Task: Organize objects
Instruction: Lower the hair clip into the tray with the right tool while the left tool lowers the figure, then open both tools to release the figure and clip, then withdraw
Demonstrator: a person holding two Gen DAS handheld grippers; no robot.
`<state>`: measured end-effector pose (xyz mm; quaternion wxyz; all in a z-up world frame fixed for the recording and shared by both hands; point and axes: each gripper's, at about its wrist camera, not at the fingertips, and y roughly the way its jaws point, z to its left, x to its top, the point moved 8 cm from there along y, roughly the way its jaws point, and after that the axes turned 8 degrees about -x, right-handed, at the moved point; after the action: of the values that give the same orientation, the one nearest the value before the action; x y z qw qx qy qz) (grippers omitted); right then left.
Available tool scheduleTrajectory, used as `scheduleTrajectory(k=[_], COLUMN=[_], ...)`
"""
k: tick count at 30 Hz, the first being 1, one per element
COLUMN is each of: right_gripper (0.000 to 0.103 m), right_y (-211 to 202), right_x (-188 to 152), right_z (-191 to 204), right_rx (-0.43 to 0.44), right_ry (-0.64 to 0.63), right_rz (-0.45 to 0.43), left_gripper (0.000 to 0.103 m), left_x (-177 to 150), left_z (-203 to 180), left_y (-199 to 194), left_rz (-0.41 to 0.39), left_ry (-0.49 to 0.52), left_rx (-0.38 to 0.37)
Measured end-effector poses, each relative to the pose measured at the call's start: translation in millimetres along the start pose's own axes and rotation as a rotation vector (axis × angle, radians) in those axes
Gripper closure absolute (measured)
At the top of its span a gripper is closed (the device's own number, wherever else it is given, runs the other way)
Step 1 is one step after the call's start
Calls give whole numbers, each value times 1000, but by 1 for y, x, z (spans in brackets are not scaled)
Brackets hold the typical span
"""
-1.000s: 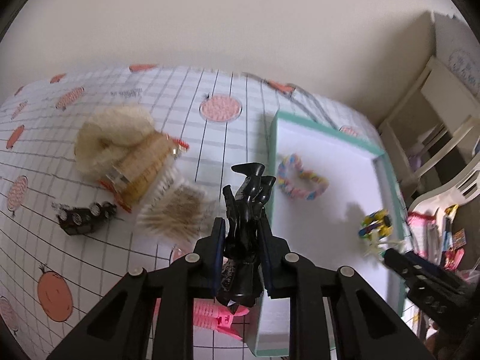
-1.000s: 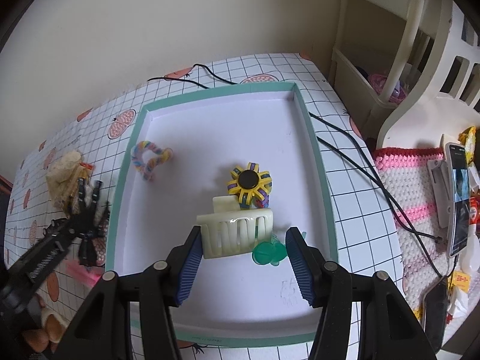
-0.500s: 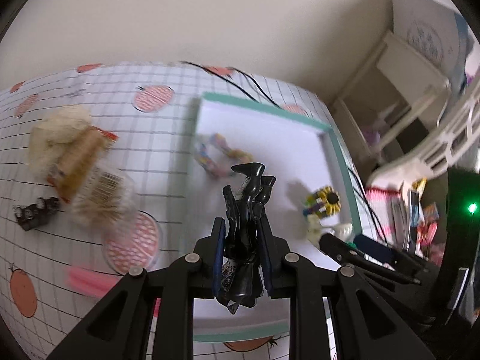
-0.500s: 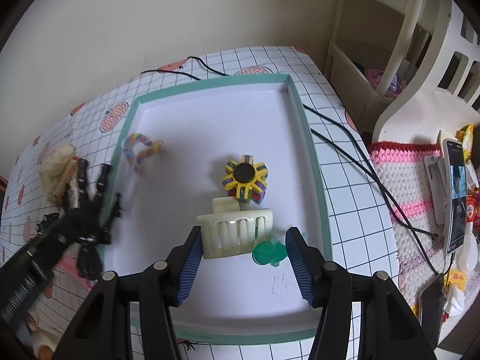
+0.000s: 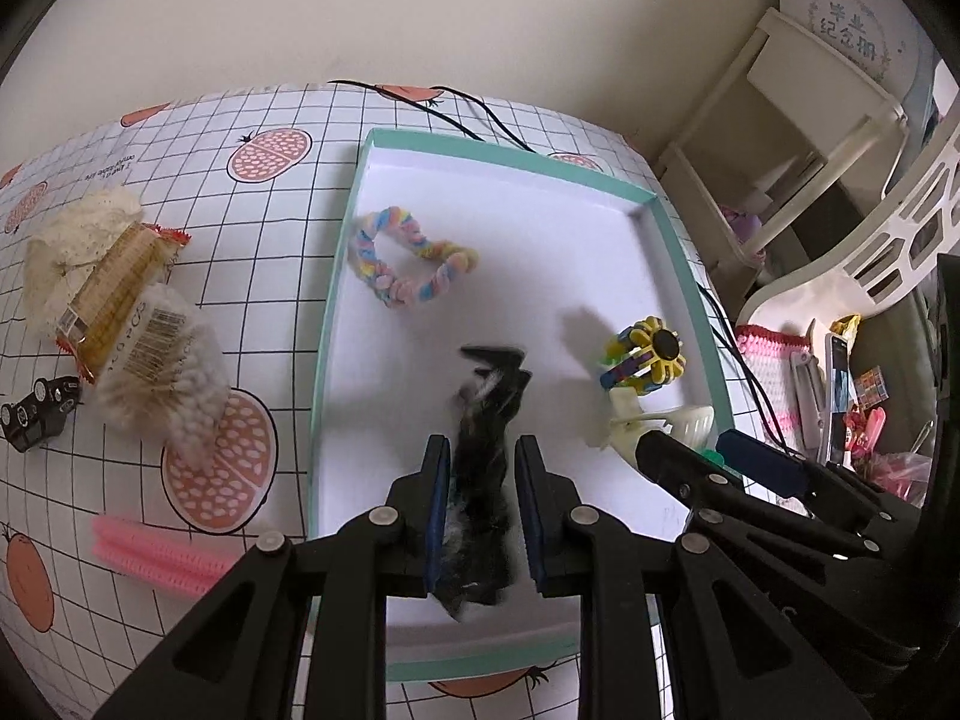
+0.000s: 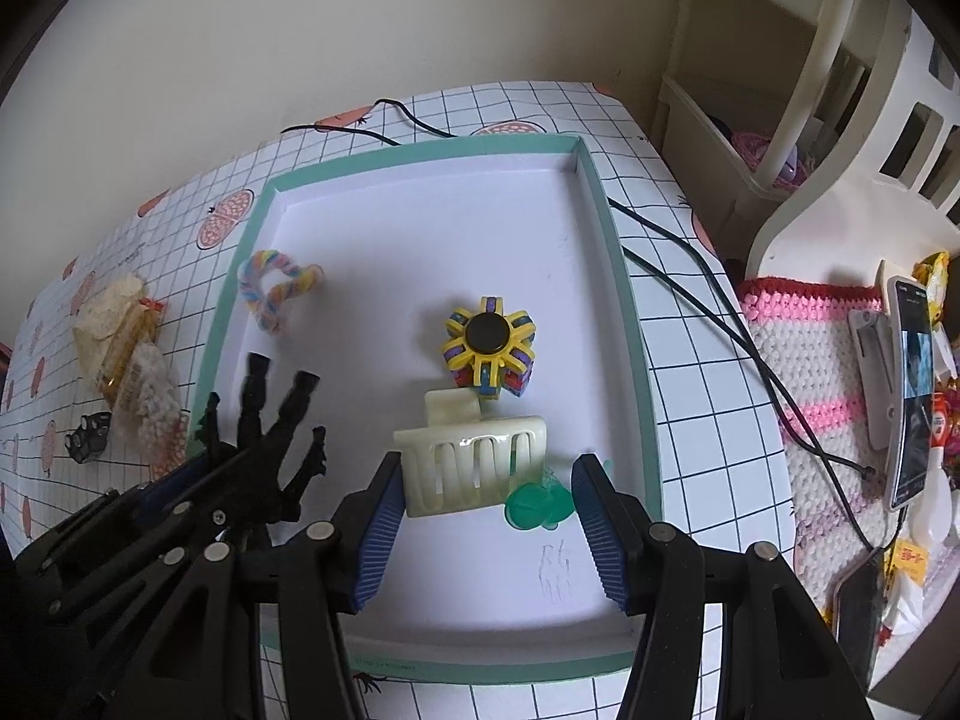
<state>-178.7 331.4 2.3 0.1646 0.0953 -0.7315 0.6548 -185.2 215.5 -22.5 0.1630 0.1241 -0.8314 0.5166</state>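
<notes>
Four small things lie in the teal-rimmed tray [image 6: 618, 276]: a pastel twisted hair tie [image 6: 277, 287] near its far left corner, a yellow flower spinner [image 6: 489, 347] at the middle, a cream claw clip [image 6: 474, 465] and a green clip [image 6: 534, 501] toward the near edge. The left tool [image 5: 480, 462] pinches a black claw clip [image 5: 483, 450] above the tray's near left part. The right tool [image 6: 483, 501] stands wide, holding nothing, its pads flanking the cream and green clips.

black cables [image 6: 708, 294], phone [image 6: 912, 390] — crocheted mat [image 6: 810, 324]
</notes>
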Motion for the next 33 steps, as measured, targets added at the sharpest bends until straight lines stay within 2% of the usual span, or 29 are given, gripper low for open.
scheduleTrajectory(k=[10,12,16,18,23,27,31,32,33], right_gripper=[42,42,42,42,41,34,26,24,23], right_y=[-14,-17,-26,-28,-29,-30,-31,-31,-31], right_x=[5,7,10,11,10,10,10,10,10], right_z=[-1,-1,-1,0,2,3,5,5,5], right_rx=[-4,-3,1,2,4,6,4,3,4], right_ry=[-2,-1,5,4,-3,-7,-17,-18,-20], right_rz=[-27,-36,-59,-64,-63,-67,-75,-77,-77], left_gripper=[78,72,67,58,48,39,38,35,25], left_x=[7,9,15,17,19,20,21,21,20], left_z=[2,3,6,9,22,31,41,45,48], left_y=[-16,-22,-33,-39,-49,-54,-57,-58,-58], left_rz=[-28,-42,-73,-90,-110,-126,-136,-136,-135], left_ry=[-3,-5,-3,-3,-36,-58,-74,-78,-81], left_rx=[5,9,36,57,92,126,169,188,202])
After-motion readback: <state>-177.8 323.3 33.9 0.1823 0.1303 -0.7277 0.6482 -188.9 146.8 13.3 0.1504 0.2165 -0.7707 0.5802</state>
